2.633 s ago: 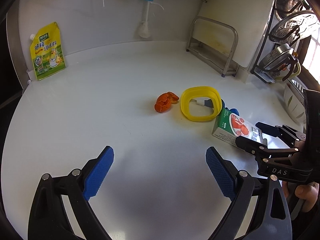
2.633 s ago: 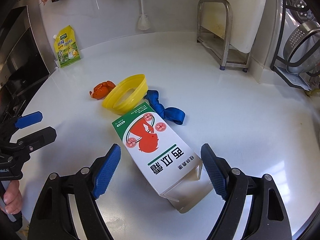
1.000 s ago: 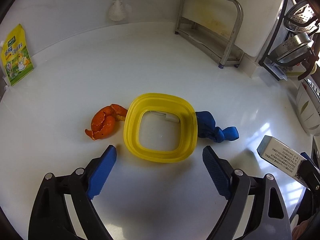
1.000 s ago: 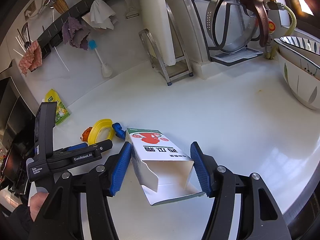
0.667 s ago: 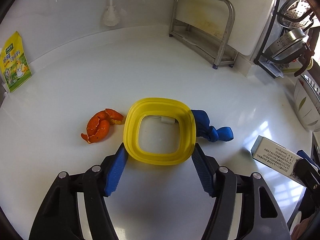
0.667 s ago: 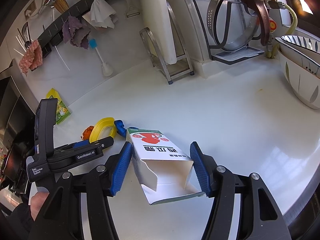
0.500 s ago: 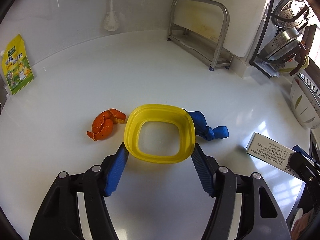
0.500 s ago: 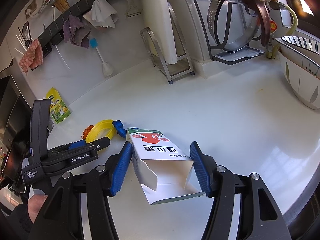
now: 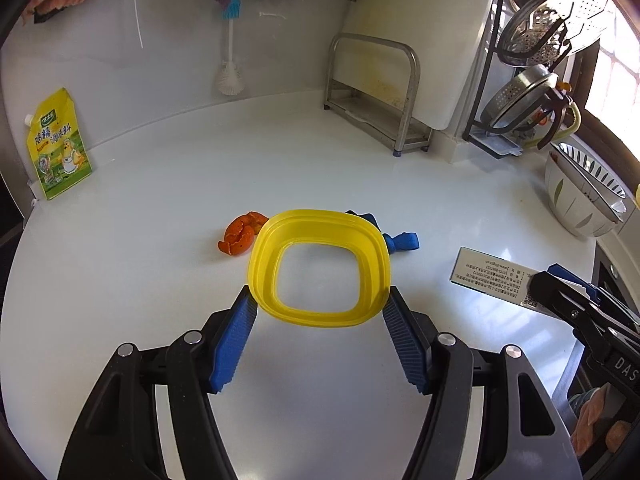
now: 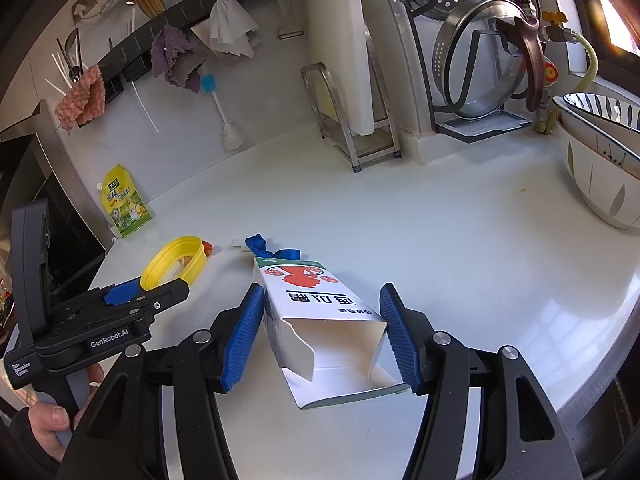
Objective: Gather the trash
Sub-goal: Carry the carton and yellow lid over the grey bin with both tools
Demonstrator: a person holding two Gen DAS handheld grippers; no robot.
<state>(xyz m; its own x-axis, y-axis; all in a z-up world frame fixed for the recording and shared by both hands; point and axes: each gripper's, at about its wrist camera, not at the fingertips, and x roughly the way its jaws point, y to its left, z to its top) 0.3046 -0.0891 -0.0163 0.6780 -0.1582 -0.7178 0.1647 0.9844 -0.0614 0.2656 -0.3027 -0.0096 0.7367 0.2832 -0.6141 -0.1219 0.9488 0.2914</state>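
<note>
On the white counter [image 9: 160,240] lay an orange peel [image 9: 239,237] and a knotted blue scrap [image 9: 400,240], behind the yellow ring [image 9: 319,267] clamped in the left hand-held gripper [image 9: 318,336]. Rightward, the right hand-held gripper [image 10: 322,334] gripped an opened carton [image 10: 316,312] above bare counter near its front edge.

On the white counter [image 9: 160,208] there is one yellow ring [image 9: 319,267], one orange peel [image 9: 239,236], one knotted blue strip [image 9: 400,240], one open carton [image 10: 320,320] and one small white scrap [image 10: 236,244]. Far left stands one green-yellow pouch [image 9: 58,144]; far right sit two stacked bowls [image 10: 600,168].
</note>
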